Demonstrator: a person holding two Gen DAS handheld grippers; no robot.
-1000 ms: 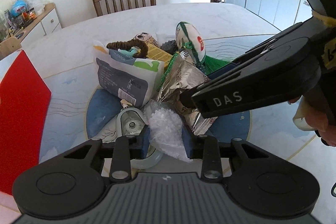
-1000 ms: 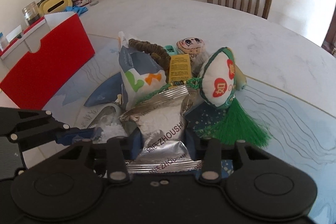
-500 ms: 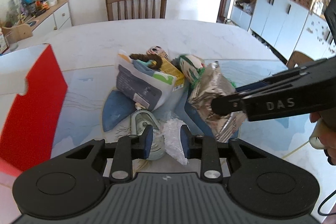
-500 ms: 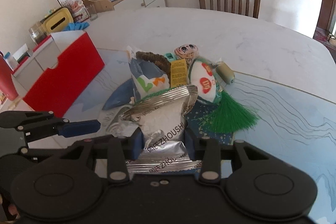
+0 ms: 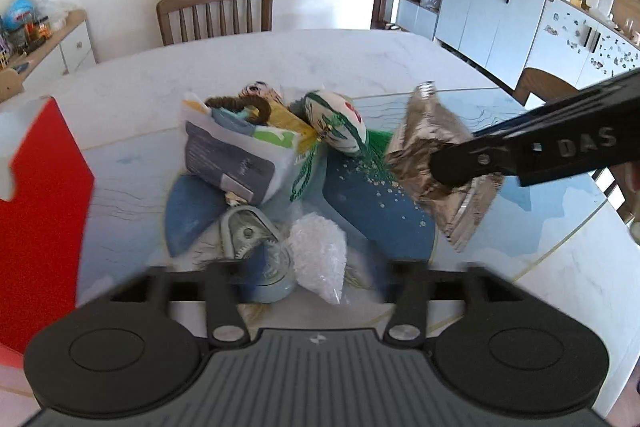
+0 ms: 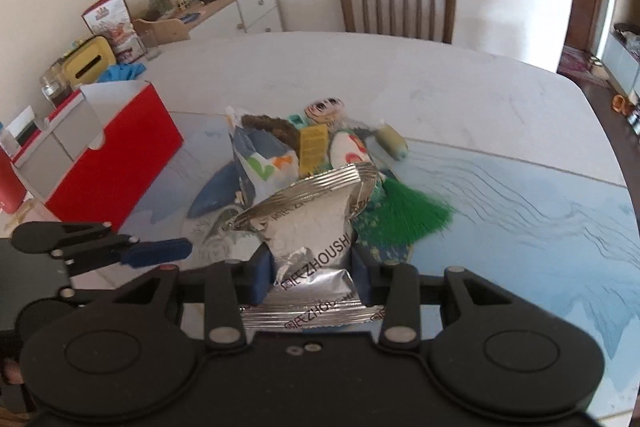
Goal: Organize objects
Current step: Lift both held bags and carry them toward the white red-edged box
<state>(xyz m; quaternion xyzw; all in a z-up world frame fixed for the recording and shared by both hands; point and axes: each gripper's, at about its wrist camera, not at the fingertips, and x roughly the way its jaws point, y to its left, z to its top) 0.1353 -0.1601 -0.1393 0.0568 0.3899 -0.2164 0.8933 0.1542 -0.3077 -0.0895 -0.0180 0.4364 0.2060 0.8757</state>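
Over the pile, my right gripper [image 6: 308, 267] clamps a crinkly silver foil packet [image 6: 308, 227]; left gripper [image 5: 316, 267] just sprang open, holding nothing

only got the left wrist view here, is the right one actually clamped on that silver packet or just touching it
observer: clamped. the right gripper is shut on the silver packet, with a blue pad pressing each side just above its bottom seal.
operator: cant see into the red box, is it open
observer: yes, the red box is open on top and has grey dividers inside.
operator: anything hidden behind the pile
observer: a small yellowish tube-shaped thing lies on the table, just beyond the green-tasselled pouch.
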